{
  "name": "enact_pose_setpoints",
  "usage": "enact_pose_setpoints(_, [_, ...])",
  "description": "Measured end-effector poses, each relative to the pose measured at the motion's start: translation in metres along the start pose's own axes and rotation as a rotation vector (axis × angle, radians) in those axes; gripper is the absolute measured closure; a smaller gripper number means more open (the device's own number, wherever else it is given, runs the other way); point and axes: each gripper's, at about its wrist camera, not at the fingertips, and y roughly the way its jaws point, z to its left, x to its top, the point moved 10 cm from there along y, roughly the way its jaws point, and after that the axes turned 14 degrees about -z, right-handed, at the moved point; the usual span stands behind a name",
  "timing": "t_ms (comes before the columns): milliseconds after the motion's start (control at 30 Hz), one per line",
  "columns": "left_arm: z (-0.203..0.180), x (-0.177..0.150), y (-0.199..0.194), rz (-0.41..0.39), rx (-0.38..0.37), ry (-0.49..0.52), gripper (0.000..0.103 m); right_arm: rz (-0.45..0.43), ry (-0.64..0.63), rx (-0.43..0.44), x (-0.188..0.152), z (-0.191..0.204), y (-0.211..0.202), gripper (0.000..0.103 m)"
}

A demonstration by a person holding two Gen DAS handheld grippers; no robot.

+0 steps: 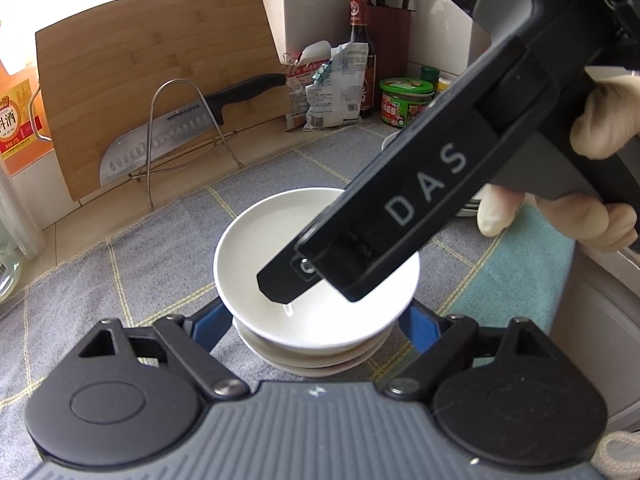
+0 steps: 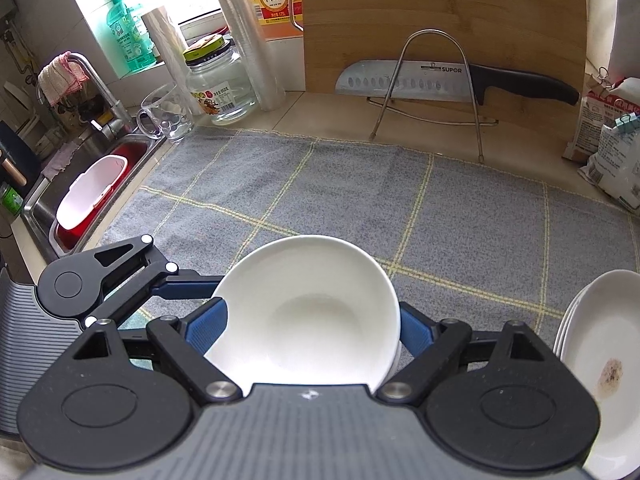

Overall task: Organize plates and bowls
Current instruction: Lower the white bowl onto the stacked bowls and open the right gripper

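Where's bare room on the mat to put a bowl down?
The checked mat is bare between the knife rack and the bowl stack. Crowded: plates at right, glass mug and jar far left.

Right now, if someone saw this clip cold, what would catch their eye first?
Probably the white bowls stacked at the centre of the grey checked mat, with both grippers crowding them: the left gripper flanks the stack while the right gripper straddles the top bowl. Next, the big knife on its wire rack against the wooden cutting board behind, and the stained plate at the right edge.
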Motion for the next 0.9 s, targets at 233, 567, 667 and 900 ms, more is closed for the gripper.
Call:
enact_pose_setpoints(233, [0.001,-0.0019,0.0032,0.01,0.002,-0.005,0.014,0.004,0.001,0.003,0.0001,-0.0002,0.0033,0.01])
enact_pose_setpoints(567, [0.0006,-0.0033,0.0069,0.017,0.001,-0.01,0.014,0.006,0.012,0.003,-0.0003,-0.0022,0.0066,0.01])
enact_pose_setpoints(667, [-0.0002,-0.003,0.007,0.013,0.001,-0.002,0.014,0.001,0.016,-0.002,-0.0001,-0.0037,0.0068,0.01])
enact_pose_setpoints(900, [-0.0007,-0.0032,0.006,0.001,-0.005,-0.002,0.009,-0.02,0.012,0.001,0.0044,-0.0026,0.0052,0.006])
